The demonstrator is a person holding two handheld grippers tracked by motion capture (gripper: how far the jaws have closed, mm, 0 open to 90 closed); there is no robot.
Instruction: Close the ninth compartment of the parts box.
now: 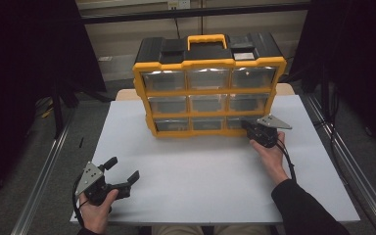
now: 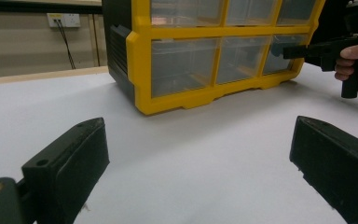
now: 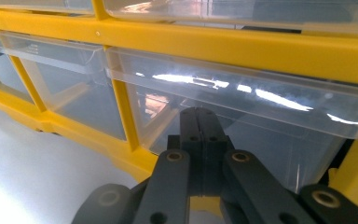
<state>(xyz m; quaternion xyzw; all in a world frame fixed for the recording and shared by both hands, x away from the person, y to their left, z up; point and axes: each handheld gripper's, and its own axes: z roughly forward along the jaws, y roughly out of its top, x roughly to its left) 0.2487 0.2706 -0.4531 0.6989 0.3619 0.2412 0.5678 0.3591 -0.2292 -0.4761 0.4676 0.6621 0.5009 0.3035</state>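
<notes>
A yellow-and-black organizer (image 1: pixel 208 93) with clear drawers stands upright at the back of the white table (image 1: pixel 200 181). My right gripper (image 1: pixel 247 126) is shut, and its tips meet the front of the bottom right drawer (image 1: pixel 236 122). In the right gripper view the two jaws (image 3: pixel 198 114) are pressed together with nothing between them, just under the lip of that clear drawer (image 3: pixel 270 121). My left gripper (image 1: pixel 124 169) stands open over the near left of the table, far from the organizer (image 2: pixel 205 60). The left gripper view also shows the right gripper (image 2: pixel 289 51) against the drawer.
Metal rails (image 1: pixel 44 171) run along both sides of the table. The organizer has a yellow carry handle (image 1: pixel 206 39) on top. A wall socket (image 2: pixel 64 19) with cables sits behind the table. White tabletop lies between the grippers.
</notes>
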